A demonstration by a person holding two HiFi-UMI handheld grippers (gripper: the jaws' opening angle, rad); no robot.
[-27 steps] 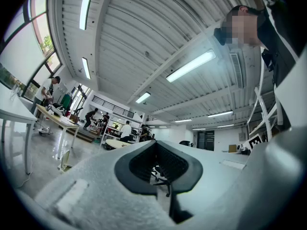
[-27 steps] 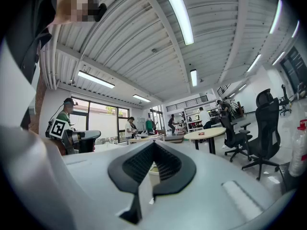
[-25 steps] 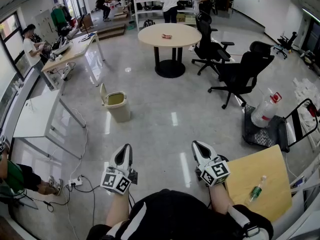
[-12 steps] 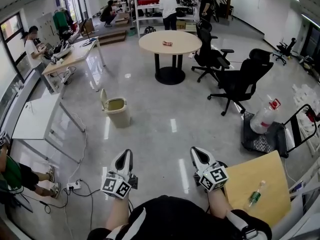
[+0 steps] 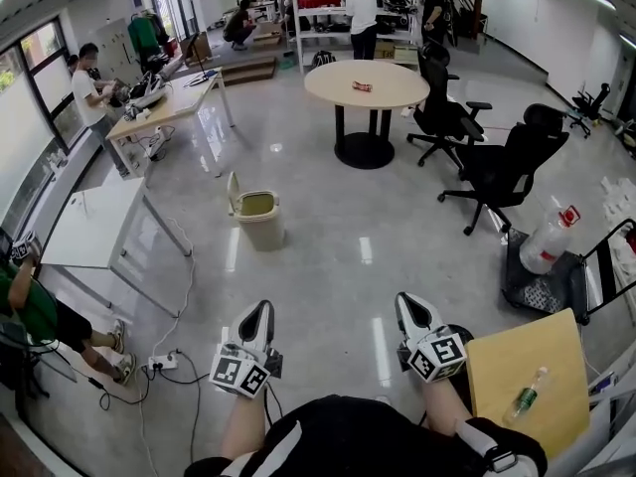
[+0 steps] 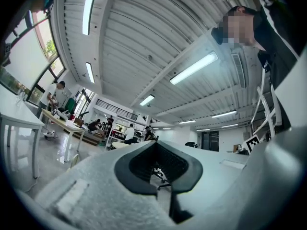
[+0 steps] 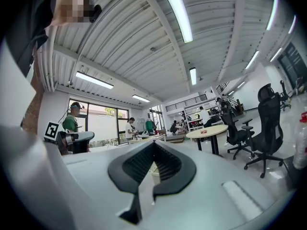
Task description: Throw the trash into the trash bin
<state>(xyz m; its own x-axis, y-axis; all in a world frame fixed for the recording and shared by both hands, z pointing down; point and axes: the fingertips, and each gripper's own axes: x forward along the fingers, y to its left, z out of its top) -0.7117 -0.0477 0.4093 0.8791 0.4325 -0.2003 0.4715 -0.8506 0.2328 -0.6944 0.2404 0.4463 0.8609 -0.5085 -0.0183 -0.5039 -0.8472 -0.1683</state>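
The jaws of the left gripper (image 5: 260, 308) are together with nothing between them; the left gripper view shows the tips meeting at the top of the dark pads (image 6: 154, 143). The jaws of the right gripper (image 5: 405, 300) are likewise closed and empty, tips touching (image 7: 153, 143). In the head view both grippers are held low in front of the person, side by side but apart, pointing out over the grey floor (image 5: 328, 256).

The bin (image 5: 256, 217) stands on the floor ahead and slightly left of the left gripper, well apart from it, with its lid tipped up and open. Farther off, beyond the bin and to its right, is a round bench (image 5: 333, 82) with a small red and white piece of trash (image 5: 363, 86) lying on it, perhaps a wrapper. Two black chairs (image 5: 507, 167) stand right of that bench. Just beside the right gripper is a wooden bench (image 5: 507, 356) with a bottle (image 5: 525, 398) lying on it.
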